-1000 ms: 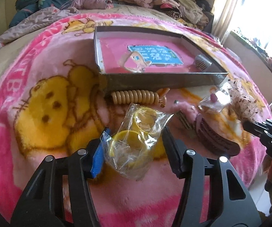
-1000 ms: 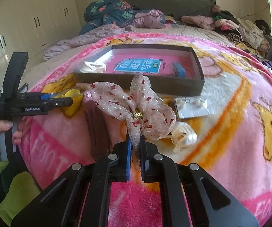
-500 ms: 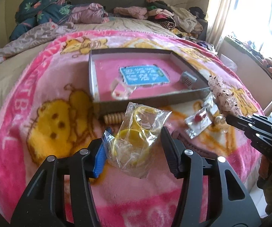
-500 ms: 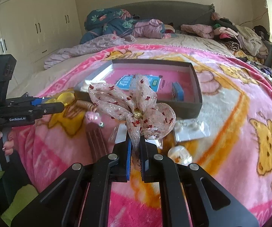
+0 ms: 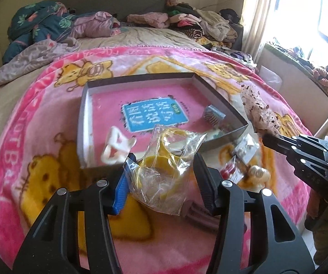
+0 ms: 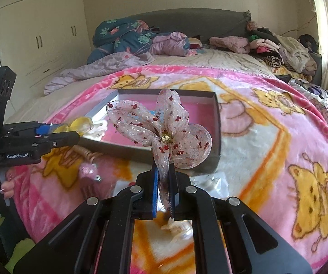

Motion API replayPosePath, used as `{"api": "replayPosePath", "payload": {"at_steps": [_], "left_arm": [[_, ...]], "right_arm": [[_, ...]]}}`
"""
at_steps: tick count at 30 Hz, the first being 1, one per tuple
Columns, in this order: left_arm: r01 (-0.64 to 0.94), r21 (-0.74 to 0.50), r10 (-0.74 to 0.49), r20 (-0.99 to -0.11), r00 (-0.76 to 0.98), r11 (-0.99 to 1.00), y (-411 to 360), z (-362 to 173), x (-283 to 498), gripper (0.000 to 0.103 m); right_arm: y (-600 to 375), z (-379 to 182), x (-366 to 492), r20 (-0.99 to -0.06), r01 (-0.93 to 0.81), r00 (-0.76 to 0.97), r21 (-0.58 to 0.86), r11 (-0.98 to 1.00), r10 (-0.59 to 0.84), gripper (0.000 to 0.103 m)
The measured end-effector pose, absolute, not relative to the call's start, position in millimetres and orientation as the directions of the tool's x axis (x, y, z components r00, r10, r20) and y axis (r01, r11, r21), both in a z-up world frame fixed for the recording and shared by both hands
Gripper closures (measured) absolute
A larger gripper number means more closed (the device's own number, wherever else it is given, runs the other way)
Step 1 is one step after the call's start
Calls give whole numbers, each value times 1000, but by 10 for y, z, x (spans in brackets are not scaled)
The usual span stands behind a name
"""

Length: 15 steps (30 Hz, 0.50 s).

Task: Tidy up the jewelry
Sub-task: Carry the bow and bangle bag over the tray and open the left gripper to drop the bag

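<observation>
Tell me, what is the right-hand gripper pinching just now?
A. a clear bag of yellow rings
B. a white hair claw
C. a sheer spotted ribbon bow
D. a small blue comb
C: in the right wrist view the right gripper has its jaws closed on the tail of the ribbon bow, held up before the box.

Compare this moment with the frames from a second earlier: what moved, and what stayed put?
Both grippers rose and advanced toward the box: the left gripper carrying the bag of yellow bangles, the right gripper carrying the sheer bow. Neither grip changed. The box's contents stayed put.
</observation>
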<state>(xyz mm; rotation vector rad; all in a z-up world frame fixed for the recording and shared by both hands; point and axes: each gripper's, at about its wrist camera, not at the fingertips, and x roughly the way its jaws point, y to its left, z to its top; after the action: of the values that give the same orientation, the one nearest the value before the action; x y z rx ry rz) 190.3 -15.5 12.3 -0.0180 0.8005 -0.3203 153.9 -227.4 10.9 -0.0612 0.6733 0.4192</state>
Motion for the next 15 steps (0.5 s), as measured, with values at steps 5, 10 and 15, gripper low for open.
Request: {"api": "replayPosePath", "payload": {"at_steps": [5,10,15], "left_arm": [[294,-138,-303,-703,644,946,-288,121,2066,60],[305,-133,-306,-707,637,943,-377,86,2219,60],[297,-130,-297,-713,636,946,-420,38,2387,60]], "right_arm": [[-2326,129,1682,-615,-383,711,70,921,342,95],[-2372,119,1844,-621,-370,710,73,926,332,95],[-2395,89,2022,-629,-358,709,67,931,318,95]]}}
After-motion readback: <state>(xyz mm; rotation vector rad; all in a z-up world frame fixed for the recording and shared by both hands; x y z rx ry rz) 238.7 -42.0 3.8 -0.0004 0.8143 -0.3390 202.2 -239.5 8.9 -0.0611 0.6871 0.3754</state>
